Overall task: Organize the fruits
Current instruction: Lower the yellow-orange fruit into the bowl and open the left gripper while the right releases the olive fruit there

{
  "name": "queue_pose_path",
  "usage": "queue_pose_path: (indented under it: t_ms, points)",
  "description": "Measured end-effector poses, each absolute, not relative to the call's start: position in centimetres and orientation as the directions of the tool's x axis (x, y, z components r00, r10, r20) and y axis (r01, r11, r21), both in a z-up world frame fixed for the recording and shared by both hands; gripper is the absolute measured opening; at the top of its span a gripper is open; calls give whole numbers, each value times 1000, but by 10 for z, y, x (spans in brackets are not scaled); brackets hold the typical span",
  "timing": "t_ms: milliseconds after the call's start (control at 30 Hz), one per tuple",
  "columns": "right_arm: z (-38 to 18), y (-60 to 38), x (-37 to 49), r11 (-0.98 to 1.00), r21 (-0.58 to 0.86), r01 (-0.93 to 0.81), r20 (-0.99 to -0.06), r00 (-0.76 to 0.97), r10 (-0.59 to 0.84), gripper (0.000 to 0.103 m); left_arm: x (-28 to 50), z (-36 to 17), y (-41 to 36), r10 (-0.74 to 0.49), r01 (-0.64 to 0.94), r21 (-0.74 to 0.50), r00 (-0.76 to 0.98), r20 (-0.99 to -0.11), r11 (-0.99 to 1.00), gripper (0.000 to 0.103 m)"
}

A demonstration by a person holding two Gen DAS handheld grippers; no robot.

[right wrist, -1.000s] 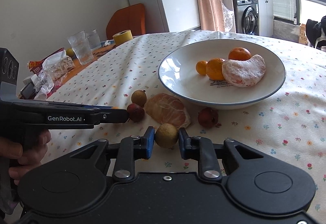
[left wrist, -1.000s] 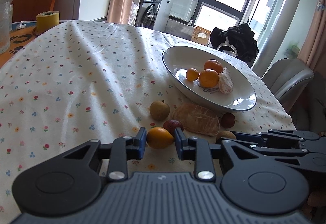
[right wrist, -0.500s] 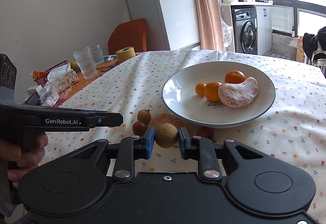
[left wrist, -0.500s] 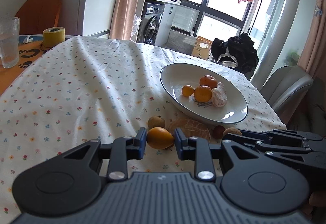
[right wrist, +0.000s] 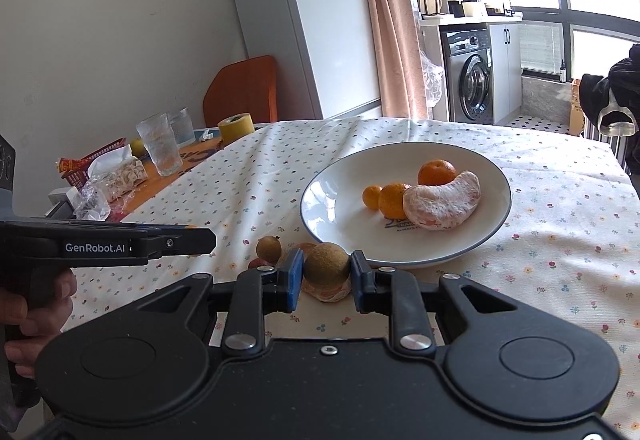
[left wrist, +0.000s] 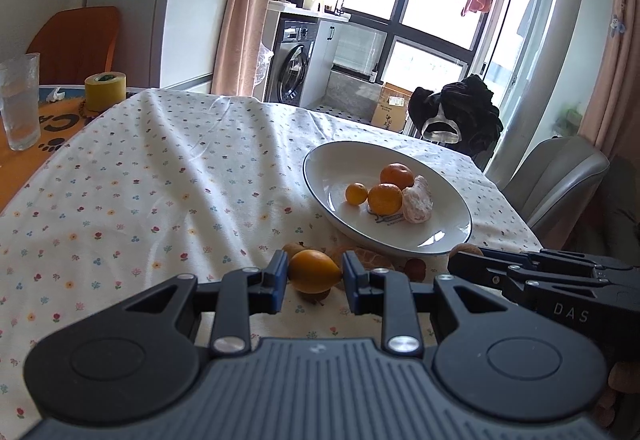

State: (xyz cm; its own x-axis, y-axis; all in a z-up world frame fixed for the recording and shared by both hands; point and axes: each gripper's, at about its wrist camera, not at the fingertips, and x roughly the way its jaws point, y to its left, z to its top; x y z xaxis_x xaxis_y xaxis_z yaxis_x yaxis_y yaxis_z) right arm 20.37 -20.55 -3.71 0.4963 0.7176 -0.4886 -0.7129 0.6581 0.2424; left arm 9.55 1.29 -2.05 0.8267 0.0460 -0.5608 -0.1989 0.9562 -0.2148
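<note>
The left gripper [left wrist: 315,276] clenches a smooth yellow-orange fruit [left wrist: 314,271] above the flowered tablecloth [left wrist: 160,180] near the white plate [left wrist: 440,240], while the right gripper [right wrist: 326,272] clenches a round brown fruit [right wrist: 326,264], with glasses [right wrist: 158,144] visible only in its view.

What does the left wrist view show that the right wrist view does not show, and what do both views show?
Only the left wrist view shows the left tool shut on a yellow-orange fruit, and a grey chair past the table.

Only the right wrist view shows the right tool shut on a round brown fruit, a white cupboard, and a red basket with snack bags.

Both show the white plate holding three oranges and a peeled piece, the yellow tape roll, and the washing machine.
</note>
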Motion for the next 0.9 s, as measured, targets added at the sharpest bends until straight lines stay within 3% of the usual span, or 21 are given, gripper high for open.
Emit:
queue_pose_path:
  t_ms: [900]
  points:
    - [-41, -213, 234, 695, 247, -675, -474, 542, 694, 24, 141, -14, 6, 22, -151, -189, 832, -554, 970, 28]
